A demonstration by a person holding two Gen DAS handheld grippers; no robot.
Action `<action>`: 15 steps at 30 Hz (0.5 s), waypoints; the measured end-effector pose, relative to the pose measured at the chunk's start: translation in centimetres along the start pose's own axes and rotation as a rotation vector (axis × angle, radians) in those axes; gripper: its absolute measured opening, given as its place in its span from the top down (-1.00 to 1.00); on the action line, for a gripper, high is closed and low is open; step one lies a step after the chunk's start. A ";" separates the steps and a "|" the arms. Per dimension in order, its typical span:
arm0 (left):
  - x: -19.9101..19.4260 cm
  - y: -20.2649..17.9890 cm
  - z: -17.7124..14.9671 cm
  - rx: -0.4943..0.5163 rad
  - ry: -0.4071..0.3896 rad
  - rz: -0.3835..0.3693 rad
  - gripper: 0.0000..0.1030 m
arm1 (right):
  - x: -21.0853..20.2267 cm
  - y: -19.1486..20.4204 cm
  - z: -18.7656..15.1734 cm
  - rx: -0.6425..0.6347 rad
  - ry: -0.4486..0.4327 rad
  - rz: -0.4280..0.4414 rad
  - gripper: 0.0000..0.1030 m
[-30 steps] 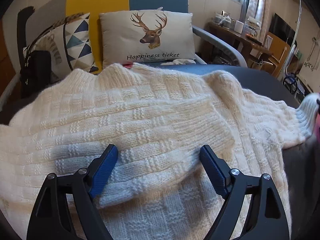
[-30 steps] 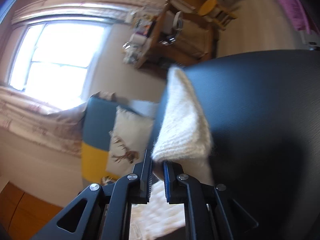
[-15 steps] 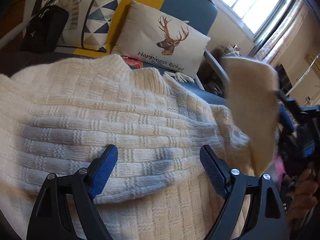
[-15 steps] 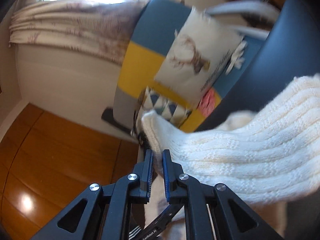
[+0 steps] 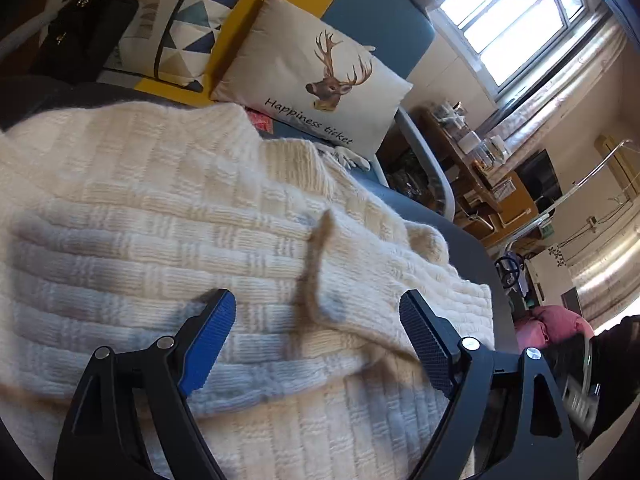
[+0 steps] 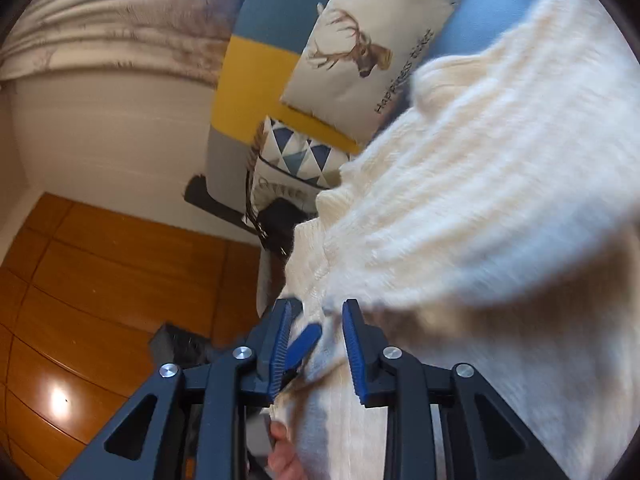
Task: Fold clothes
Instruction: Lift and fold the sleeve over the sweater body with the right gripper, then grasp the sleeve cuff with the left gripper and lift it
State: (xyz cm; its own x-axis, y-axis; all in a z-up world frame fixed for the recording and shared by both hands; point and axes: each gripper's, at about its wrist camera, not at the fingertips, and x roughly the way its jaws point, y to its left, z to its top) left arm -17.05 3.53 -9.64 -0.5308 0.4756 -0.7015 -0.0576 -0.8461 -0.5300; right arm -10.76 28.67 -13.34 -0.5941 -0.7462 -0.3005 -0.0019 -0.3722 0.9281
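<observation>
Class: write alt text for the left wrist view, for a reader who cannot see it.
Open left tongs hover over a cream knitted sweater spread on a dark surface, nothing between the blue pads. Behind are a deer cushion, a triangle-patterned cushion and a bright window.

Sweater (image 5: 160,216): cream, basket-weave knit. Cushion (image 5: 316,76): beige, brown stag print, black lettering. Second cushion (image 5: 180,28): white with blue triangles. Sofa (image 6: 260,76): blue, yellow, grey blocks.

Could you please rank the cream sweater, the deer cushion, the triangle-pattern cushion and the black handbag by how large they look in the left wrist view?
1. cream sweater, also nearest the camera
2. deer cushion
3. triangle-pattern cushion
4. black handbag, partly cut off
</observation>
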 end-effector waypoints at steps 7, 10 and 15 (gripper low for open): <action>1.8 -2.7 0.6 0.058 0.068 0.092 -0.68 | -0.7 -0.7 -1.6 -0.180 0.022 -0.248 0.54; 2.3 -3.8 0.6 0.106 0.090 0.098 -0.67 | -0.3 -0.2 -2.2 -0.264 0.038 -0.311 0.54; 3.4 -4.7 0.4 0.155 0.114 0.108 -0.22 | -1.1 -0.7 -3.0 -0.297 0.027 -0.295 0.54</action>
State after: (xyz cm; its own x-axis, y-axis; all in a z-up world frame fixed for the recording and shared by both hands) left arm -18.87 9.03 -9.33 -0.4423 0.3970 -0.8042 -0.1398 -0.9163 -0.3754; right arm -7.72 28.07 -14.29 -0.5812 -0.5963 -0.5537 0.0655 -0.7125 0.6986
